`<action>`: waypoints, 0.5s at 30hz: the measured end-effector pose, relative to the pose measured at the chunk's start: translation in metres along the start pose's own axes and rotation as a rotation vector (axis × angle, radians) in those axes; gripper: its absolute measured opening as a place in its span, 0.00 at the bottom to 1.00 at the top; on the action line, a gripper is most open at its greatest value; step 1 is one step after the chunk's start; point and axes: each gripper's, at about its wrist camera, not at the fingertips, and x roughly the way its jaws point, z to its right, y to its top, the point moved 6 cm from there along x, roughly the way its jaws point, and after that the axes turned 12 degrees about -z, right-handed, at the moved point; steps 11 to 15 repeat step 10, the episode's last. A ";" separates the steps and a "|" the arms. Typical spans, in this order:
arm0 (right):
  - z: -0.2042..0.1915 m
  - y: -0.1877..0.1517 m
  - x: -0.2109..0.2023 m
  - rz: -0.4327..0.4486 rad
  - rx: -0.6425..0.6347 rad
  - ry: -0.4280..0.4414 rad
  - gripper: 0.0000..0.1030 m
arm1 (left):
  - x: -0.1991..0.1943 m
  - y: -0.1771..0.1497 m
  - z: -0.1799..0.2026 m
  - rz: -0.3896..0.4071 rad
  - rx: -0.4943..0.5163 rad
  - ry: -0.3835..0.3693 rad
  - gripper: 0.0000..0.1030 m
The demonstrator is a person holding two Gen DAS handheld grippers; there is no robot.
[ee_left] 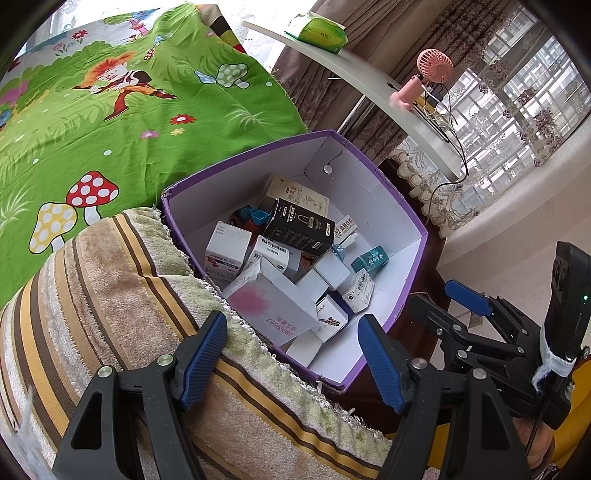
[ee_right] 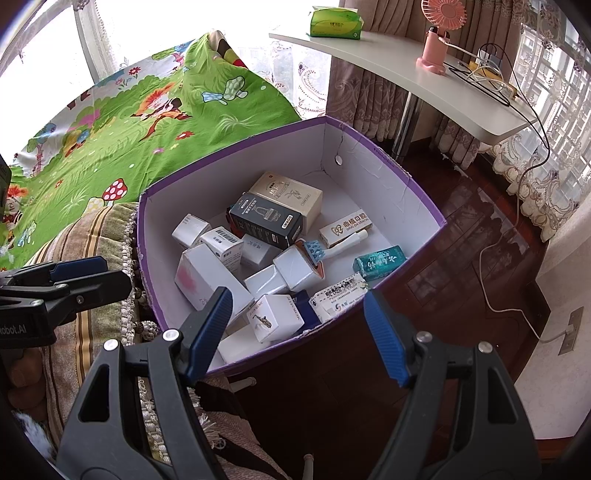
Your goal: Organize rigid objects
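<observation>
1. Both pairs of blue-padded fingers stand wide apart and hold nothing: your left gripper hangs over the near corner of the purple box, your right gripper over its near wall.
2. Your left gripper also shows at the left edge of the right wrist view, over the striped towel; your right gripper shows low right in the left wrist view.
3. Purple box sits against the striped towel, beside the green cartoon sheet, on dark wood floor.
4. Inside, a loose heap of small cartons: black box lying across a cream box; teal box near the right wall; large white box with pink flower at the near left; several plain white boxes between them.
5. Blue-headed white tool lies beside a dental-brand box.
6. Behind: white desk carrying a pink fan and a green tissue pack.
</observation>
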 end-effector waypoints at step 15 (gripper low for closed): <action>-0.002 -0.002 0.002 -0.001 -0.003 0.004 0.74 | 0.001 0.000 0.009 0.005 0.050 0.021 0.82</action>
